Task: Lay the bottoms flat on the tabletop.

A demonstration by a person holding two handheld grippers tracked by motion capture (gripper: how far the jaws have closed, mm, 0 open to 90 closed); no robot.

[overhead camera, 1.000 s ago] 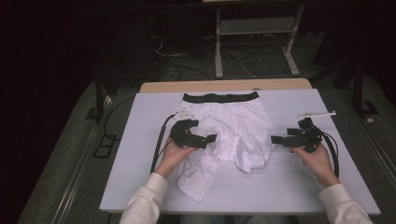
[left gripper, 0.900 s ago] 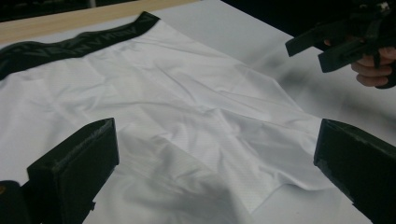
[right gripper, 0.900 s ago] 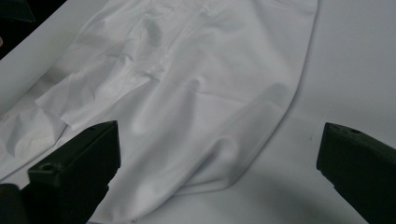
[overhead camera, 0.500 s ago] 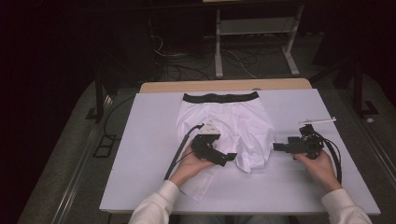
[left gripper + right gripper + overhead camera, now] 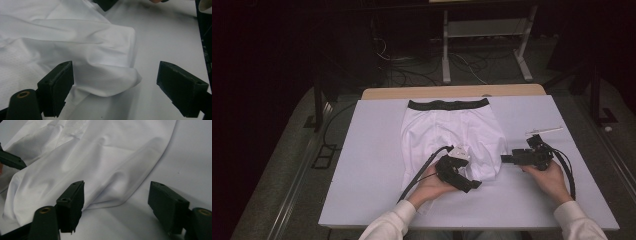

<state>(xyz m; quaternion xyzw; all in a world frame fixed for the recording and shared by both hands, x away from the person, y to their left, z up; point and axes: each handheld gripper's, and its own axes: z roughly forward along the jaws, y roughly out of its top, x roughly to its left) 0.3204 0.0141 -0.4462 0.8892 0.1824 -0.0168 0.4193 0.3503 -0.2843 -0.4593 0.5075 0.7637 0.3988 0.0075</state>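
Garment: we saw white shorts [image 5: 452, 137] lying flat on the surface [image 5: 367, 165], the dark waistband [image 5: 448, 104] at the far edge and the legs pointing back toward the person, so the long axis ran from far to near.

Left gripper: the left gripper [image 5: 469, 184] hovered over the near part of the shorts, held in the left hand [image 5: 432, 186], pointing rightward and toward the person. In its own view the jaws were spread wide, pinching nothing, and a folded corner of cloth [image 5: 125, 77] lay between them, closer to the left jaw.

Leg hem: the near right leg [image 5: 487, 167] ended between the two grippers, its edge bunched and slightly lifted.

Right gripper: the right gripper [image 5: 508, 159] sat just beside the right edge of that leg, held in the right hand [image 5: 548, 172], pointing leftward into the cloth. Its jaws were likewise spread and empty; the cloth edge [image 5: 110, 202] lay ahead and toward the left jaw.

Nearer hand: we judged the left gripper nearer the loose corner, already over it, while the right had only bare surface under it.
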